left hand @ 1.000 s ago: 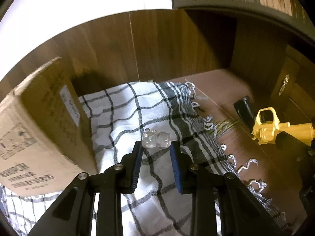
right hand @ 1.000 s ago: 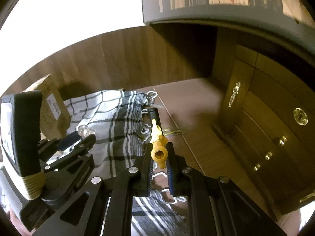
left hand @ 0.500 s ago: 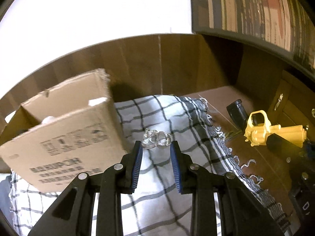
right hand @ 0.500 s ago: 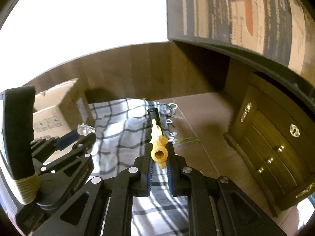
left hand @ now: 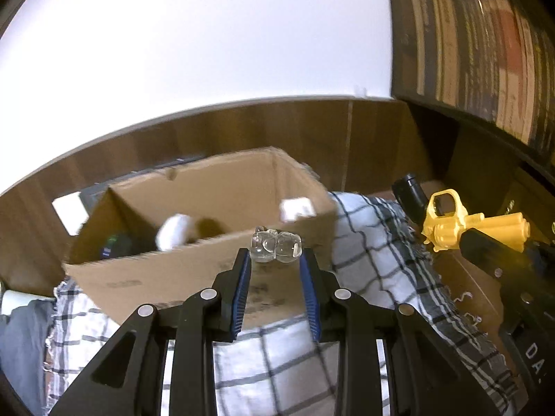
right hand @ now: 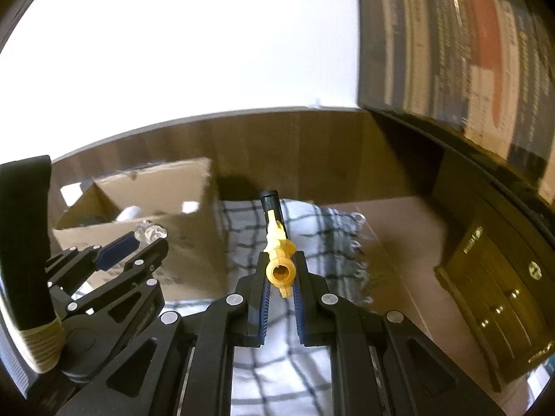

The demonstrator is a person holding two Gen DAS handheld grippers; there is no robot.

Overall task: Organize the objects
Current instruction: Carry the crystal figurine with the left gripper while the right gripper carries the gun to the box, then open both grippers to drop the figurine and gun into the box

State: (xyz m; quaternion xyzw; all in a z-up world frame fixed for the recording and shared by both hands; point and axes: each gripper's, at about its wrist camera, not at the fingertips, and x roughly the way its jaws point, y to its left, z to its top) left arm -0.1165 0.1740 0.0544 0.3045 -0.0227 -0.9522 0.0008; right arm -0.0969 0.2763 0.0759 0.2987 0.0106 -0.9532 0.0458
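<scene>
In the left wrist view, the open cardboard box (left hand: pixel 208 228) sits at about ten o'clock on the checked cloth (left hand: pixel 374 263). The left gripper (left hand: pixel 275 260) is clenched on a clear glass trinket (left hand: pixel 275 248) at its fingertips, just in front of the box's near wall. At three o'clock the right gripper (right hand: pixel 280 274) grasps a yellow toy gun (right hand: pixel 277 242), black barrel pointing away over the cloth. A dark wooden cabinet (right hand: pixel 499 298) stands at four o'clock in the right wrist view.
</scene>
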